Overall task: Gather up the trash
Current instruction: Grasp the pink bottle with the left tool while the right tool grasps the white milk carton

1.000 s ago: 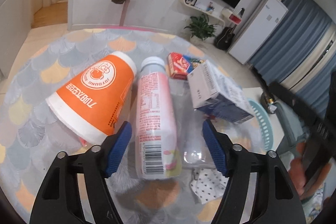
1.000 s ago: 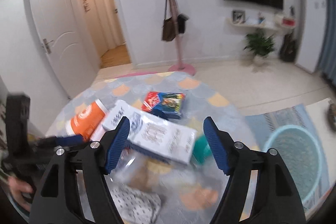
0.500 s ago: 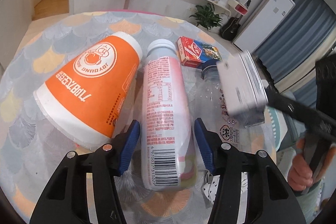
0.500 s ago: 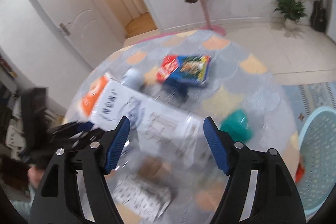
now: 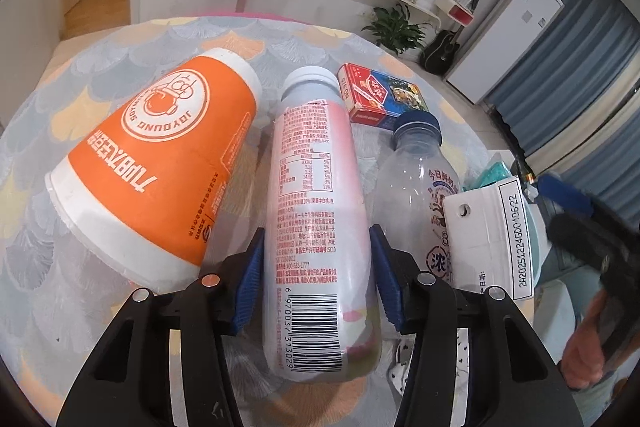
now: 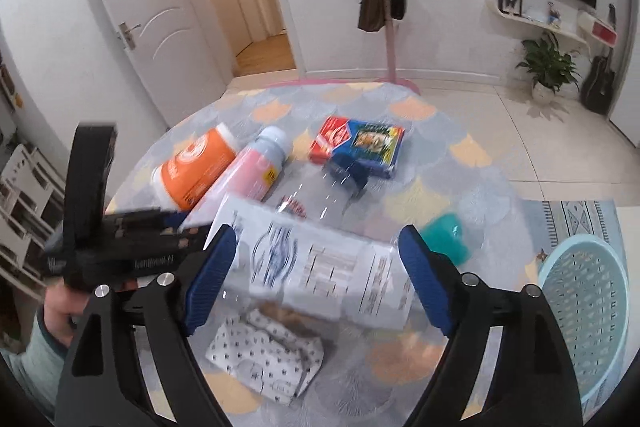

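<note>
The pink bottle (image 5: 316, 211) lies lengthwise between the left gripper (image 5: 316, 275) fingers, clamped just beside the orange cup (image 5: 160, 171), while the right gripper (image 6: 316, 275) grips the white carton (image 6: 320, 263).

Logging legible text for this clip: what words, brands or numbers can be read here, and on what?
"JOYOUNG" (upside down): orange cup.
"6 970037 313029" barcode, "400-685-1777": pink bottle between the left gripper pads.
"2A20251224G0010522", last digits uncertain: white carton.
"今日鲜奶": clear bottle.
Red and blue box: too small.
Right wrist view: all print blurred.
</note>
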The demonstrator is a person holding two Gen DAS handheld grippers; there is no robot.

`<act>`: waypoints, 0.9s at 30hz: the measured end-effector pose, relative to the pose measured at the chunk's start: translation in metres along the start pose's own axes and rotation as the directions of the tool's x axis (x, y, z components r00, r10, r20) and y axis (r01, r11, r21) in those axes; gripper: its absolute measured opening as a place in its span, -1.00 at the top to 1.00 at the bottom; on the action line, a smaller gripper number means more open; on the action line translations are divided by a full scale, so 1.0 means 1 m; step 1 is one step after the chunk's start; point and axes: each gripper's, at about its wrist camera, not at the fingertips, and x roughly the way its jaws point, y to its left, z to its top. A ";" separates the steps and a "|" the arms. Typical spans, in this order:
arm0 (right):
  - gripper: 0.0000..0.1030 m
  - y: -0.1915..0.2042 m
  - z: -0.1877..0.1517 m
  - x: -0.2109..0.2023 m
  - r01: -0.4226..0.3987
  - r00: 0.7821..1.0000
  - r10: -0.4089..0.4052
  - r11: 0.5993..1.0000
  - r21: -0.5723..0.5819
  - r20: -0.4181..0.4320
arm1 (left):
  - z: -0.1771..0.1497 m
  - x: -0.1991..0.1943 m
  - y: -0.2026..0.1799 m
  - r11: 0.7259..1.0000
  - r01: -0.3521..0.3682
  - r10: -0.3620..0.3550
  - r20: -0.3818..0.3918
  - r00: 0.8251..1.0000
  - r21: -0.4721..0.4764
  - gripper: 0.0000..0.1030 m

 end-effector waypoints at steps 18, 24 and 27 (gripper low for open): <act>-0.54 -0.023 -0.054 0.003 -0.271 0.935 0.313 0.934 0.232 -0.167 | -0.024 -0.023 0.009 0.998 0.056 -0.056 0.002 0.998 -0.003 0.06; -0.56 0.015 -0.080 -0.009 -0.192 0.963 0.206 0.977 0.094 -0.171 | -0.031 -0.026 0.009 0.998 0.057 -0.057 0.004 0.998 0.002 0.07; -0.56 0.030 -0.087 -0.007 -0.100 0.983 0.105 0.994 0.042 -0.149 | -0.035 -0.027 0.006 0.999 0.054 -0.054 0.002 0.999 0.006 0.07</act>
